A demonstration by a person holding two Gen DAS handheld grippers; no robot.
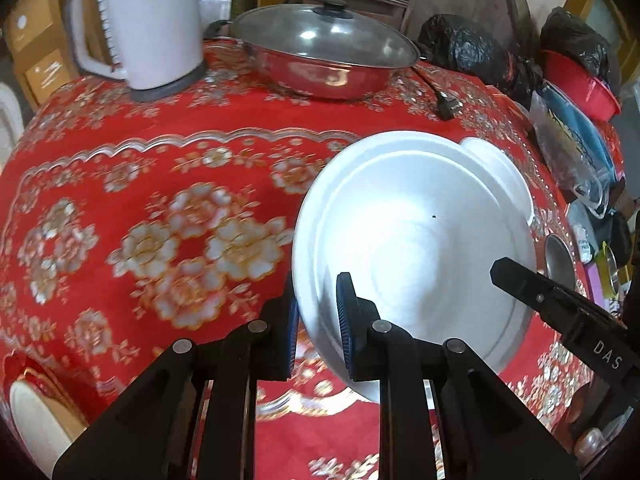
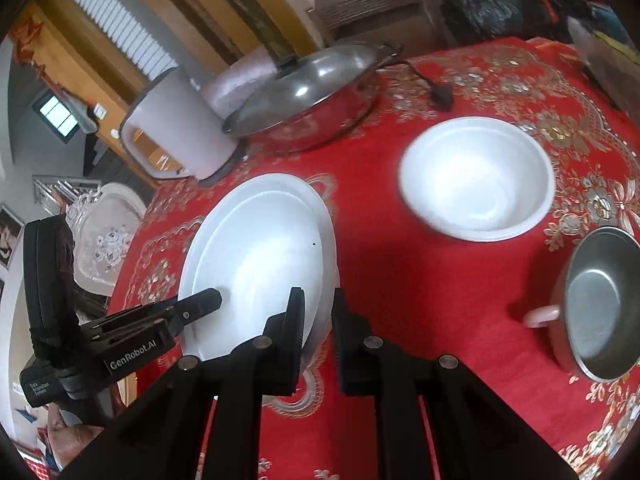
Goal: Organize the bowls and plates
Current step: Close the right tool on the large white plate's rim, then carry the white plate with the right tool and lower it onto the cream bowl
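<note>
One white plate [image 2: 256, 256], one white bowl [image 2: 476, 178], one steel bowl [image 2: 600, 304], one lidded steel wok [image 2: 308, 96] and one white kettle [image 2: 176, 136] share the red floral counter [image 2: 400, 280]. The plate is tilted, lifted off the cloth and gripped from both sides. The left gripper [image 1: 318, 320] has its fingers [image 1: 347, 320] narrowed onto the plate's [image 1: 412, 248] near-left rim, one blue pad under it and one over it. The right gripper [image 2: 318, 328] likewise pinches the plate's opposite rim between nearly closed fingers [image 2: 296, 320], the rim passing between them. The white bowl sits upright on the cloth well beyond the right fingers, toward the counter's far right side, and the steel bowl stands near the right edge. The wok and kettle stand side by side along the far edge, the kettle toward the left corner.
</note>
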